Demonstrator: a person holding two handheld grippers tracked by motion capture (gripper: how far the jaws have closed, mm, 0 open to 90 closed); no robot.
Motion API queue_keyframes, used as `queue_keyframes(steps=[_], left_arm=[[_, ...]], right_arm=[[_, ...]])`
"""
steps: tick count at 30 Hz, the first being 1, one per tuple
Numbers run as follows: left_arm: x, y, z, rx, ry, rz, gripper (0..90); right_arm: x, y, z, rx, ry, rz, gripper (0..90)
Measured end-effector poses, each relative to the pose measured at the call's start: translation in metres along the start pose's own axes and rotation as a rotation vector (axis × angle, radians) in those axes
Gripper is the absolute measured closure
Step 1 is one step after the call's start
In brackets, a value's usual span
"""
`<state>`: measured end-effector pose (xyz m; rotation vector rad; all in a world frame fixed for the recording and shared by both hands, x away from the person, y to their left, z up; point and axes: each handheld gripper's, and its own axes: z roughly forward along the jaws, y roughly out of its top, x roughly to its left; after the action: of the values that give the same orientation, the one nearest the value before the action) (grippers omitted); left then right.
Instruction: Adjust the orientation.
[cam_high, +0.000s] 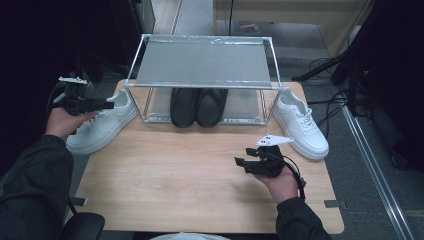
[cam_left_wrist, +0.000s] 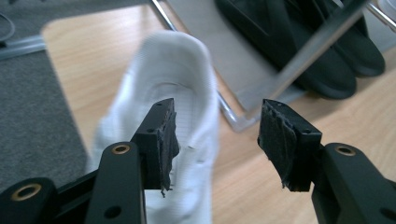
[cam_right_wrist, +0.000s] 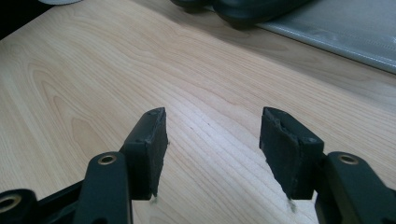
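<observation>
Landmark: metal shoe rack (cam_high: 202, 62) at the table's far middle.

Left of the rack: left gripper (cam_high: 107, 105) in the person's left hand (cam_high: 64, 122), held over the heel end of the left white sneaker (cam_high: 102, 125). Jaws apart, nothing pinched. In the left gripper view the sneaker's heel collar (cam_left_wrist: 173, 74) sits just past the left jaw's pad, the other pad over bare wood; whether that pad touches the shoe I can't tell. This sneaker lies on the wooden table (cam_high: 190, 170) just left of the rack's front-left leg, toe pointing toward the person's side.

Under the rack: pair of black shoes (cam_high: 198, 106) on the lower shelf, side by side, toes toward the front.

Front and right of the rack: right gripper (cam_high: 241, 164) in the right hand (cam_high: 282, 184), low over bare table, well apart from either sneaker. Jaws apart, empty; the right gripper view has just wood grain between the pads (cam_right_wrist: 149, 140).

Right of the rack: right white sneaker (cam_high: 300, 125), just beside the front-right leg, near the table's right edge.
</observation>
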<state>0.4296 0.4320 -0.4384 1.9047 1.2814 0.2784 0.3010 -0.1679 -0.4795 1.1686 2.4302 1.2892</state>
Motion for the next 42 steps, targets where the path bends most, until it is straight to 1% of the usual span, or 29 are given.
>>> queue_keyframes(steps=[1, 6, 7, 8, 9, 11, 13, 18, 20, 25, 28, 30, 34, 36, 38, 41, 42], left_arm=[[0.003, -0.001, 0.0, -0.005, 0.003, -0.005, 47.1], [0.011, -0.007, 0.011, 0.067, 0.019, -0.003, 47.7], [0.011, -0.01, 0.011, 0.049, 0.023, 0.006, 49.4], [0.012, -0.01, 0.011, 0.041, 0.025, 0.002, 50.5], [0.014, -0.011, 0.01, 0.029, 0.014, -0.013, 51.4], [0.015, -0.013, 0.01, 0.016, 0.005, -0.01, 52.0], [0.015, -0.015, 0.01, 0.014, 0.001, -0.006, 53.4], [0.012, -0.017, 0.011, 0.041, 0.002, 0.009, 54.1], [0.012, -0.019, 0.011, 0.039, 0.004, 0.004, 54.8], [0.013, -0.023, 0.011, 0.053, -0.002, 0.016, 57.7], [0.011, -0.023, 0.011, 0.067, -0.003, 0.018, 57.6], [0.011, -0.023, 0.011, 0.065, 0.004, 0.022, 57.5], [0.017, -0.021, 0.007, 0.015, -0.004, -0.034, 57.2], [0.017, -0.019, 0.008, 0.016, 0.003, -0.025, 56.8], [0.015, -0.016, 0.009, 0.031, 0.004, -0.011, 56.2], [0.014, -0.015, 0.012, 0.04, 0.004, 0.007, 55.7], [0.014, -0.016, 0.013, 0.043, -0.001, 0.007, 56.1]], right_arm=[[0.0, -0.001, 0.0, -0.003, -0.003, -0.005, 42.9], [0.0, -0.002, -0.001, 0.002, -0.007, 0.001, 42.8], [-0.001, -0.002, -0.001, 0.003, -0.008, 0.001, 42.7], [0.0, -0.002, -0.002, 0.004, -0.009, 0.001, 42.7], [-0.001, -0.003, -0.001, 0.005, -0.009, 0.0, 42.7], [-0.001, -0.003, -0.001, 0.006, -0.011, -0.002, 42.6], [-0.001, -0.003, 0.0, 0.007, -0.01, -0.002, 42.6], [-0.001, -0.003, 0.0, 0.007, -0.012, -0.002, 42.6], [-0.001, -0.003, 0.0, 0.007, -0.012, -0.002, 42.6], [0.0, -0.003, 0.0, 0.01, -0.011, 0.0, 42.4], [0.0, -0.003, 0.0, 0.01, -0.01, -0.001, 42.3], [0.0, -0.003, 0.001, 0.011, -0.01, 0.001, 42.3], [0.0, -0.003, 0.001, 0.012, -0.01, 0.0, 42.3], [0.0, -0.003, 0.001, 0.013, -0.012, -0.001, 42.2], [0.0, -0.003, 0.002, 0.015, -0.012, 0.001, 42.3], [0.0, -0.003, 0.003, 0.017, -0.01, 0.002, 42.3], [0.0, -0.003, 0.003, 0.018, -0.009, 0.001, 42.3]])
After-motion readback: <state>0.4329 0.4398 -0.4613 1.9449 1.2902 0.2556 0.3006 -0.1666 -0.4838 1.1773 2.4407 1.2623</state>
